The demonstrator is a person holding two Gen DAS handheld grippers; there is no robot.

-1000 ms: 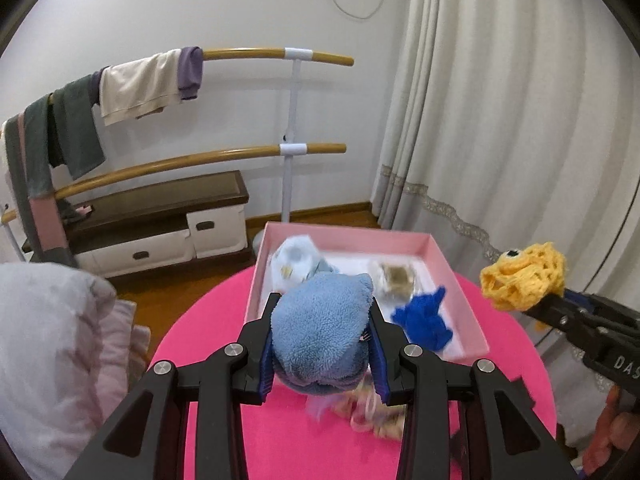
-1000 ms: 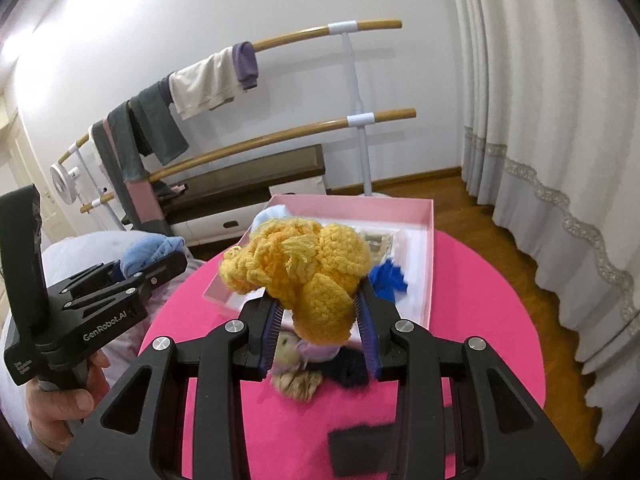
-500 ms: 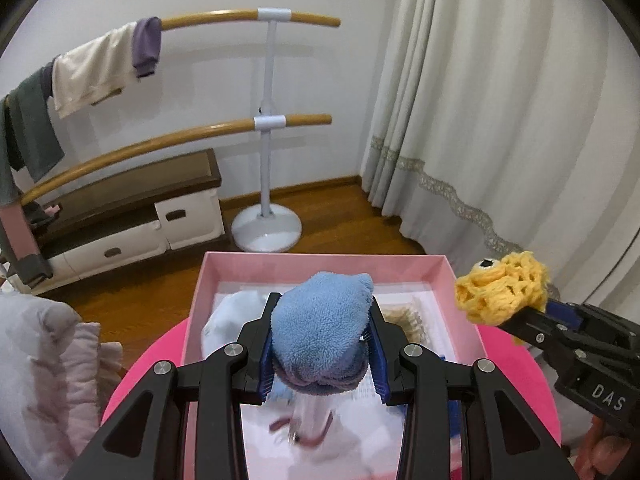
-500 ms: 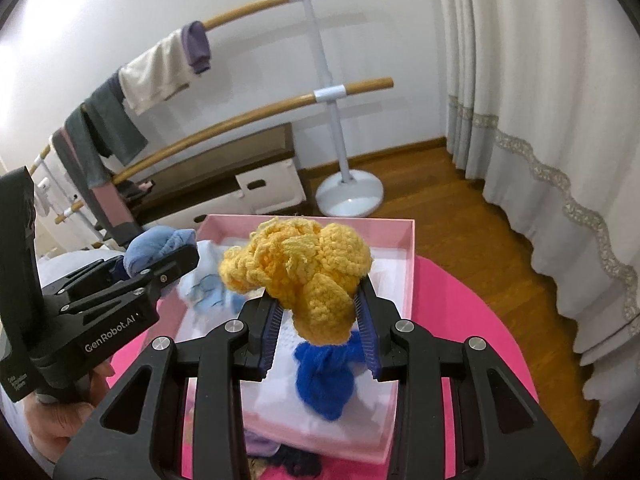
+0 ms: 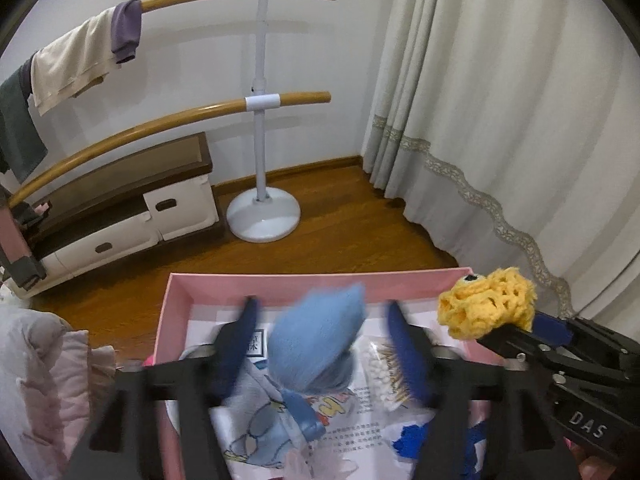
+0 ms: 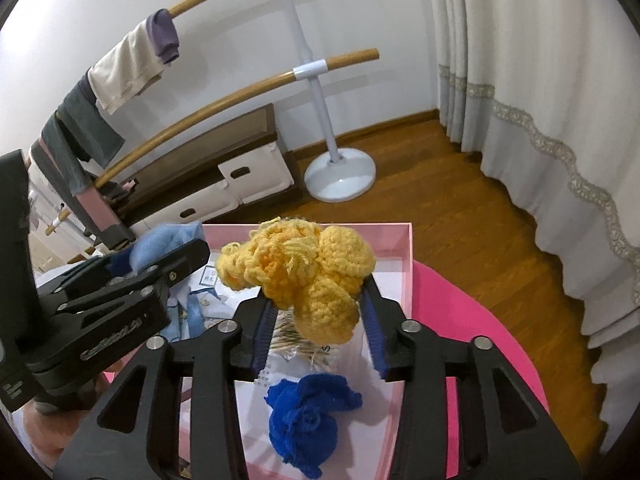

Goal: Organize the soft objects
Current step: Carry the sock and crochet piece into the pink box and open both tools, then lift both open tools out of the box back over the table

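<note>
Blue fleece bundle [image 5: 316, 336] is sitting loose between the left gripper's [image 5: 320, 344] spread jaws over the shallow pink cardboard box [image 5: 280, 282], while the right gripper [image 6: 320, 312], jaws clamping the yellow crocheted toy [image 6: 304, 276], is needing lowering over bare lining before releasing.

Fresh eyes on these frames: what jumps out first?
The yellow crochet toy, sitting between the right tongs above the pink box. Next, the light blue plush in the blurred gap of the left tongs, whose jaws stand apart over the same box. Then the dark blue knit piece lying inside the box on printed paper, near its front.
</note>
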